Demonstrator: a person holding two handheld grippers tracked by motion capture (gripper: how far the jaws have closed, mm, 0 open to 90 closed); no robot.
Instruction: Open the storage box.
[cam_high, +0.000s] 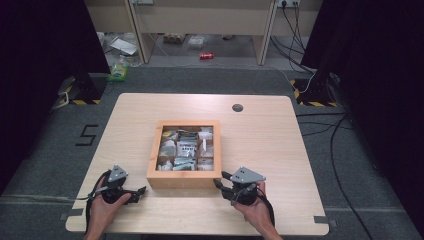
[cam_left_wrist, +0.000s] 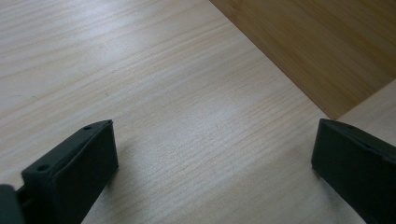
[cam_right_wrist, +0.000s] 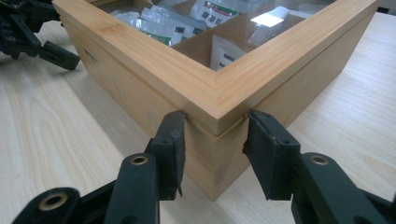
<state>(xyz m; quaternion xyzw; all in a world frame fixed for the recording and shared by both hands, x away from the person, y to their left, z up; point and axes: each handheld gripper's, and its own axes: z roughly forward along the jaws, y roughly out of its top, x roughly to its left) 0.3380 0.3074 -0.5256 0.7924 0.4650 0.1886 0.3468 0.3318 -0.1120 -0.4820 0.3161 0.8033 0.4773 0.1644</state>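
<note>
A light wooden counter (cam_high: 270, 150) carries a square wooden box (cam_high: 184, 152) at its middle, nearer the person's edge. The box has a framed clear lid, and through it small packets (cam_high: 186, 149) show in separate compartments. A dark round spot (cam_high: 237, 107) sits on the counter beyond the box, toward the far edge.

The left gripper (cam_high: 141, 191) rests on the counter just beside the box's near left corner, held by the left hand (cam_high: 107, 200). In the left gripper view its jaws stand wide apart over bare wood, with nothing between them, and a side of the box (cam_left_wrist: 327, 42) crosses the upper right.

The right gripper (cam_high: 218, 185) sits at the box's near right corner, held by the right hand (cam_high: 252, 202). In the right gripper view the two jaws straddle that corner (cam_right_wrist: 219, 116), one pad on each side of it just under the lid's frame, close to or touching the wood; whether they press it I cannot tell. The left gripper (cam_right_wrist: 42, 42) shows farther off in that view, at the upper left beside the box.

On the floor beyond the counter lie a green bottle (cam_high: 119, 70), a red can (cam_high: 206, 56) and black cables (cam_high: 320, 125).
</note>
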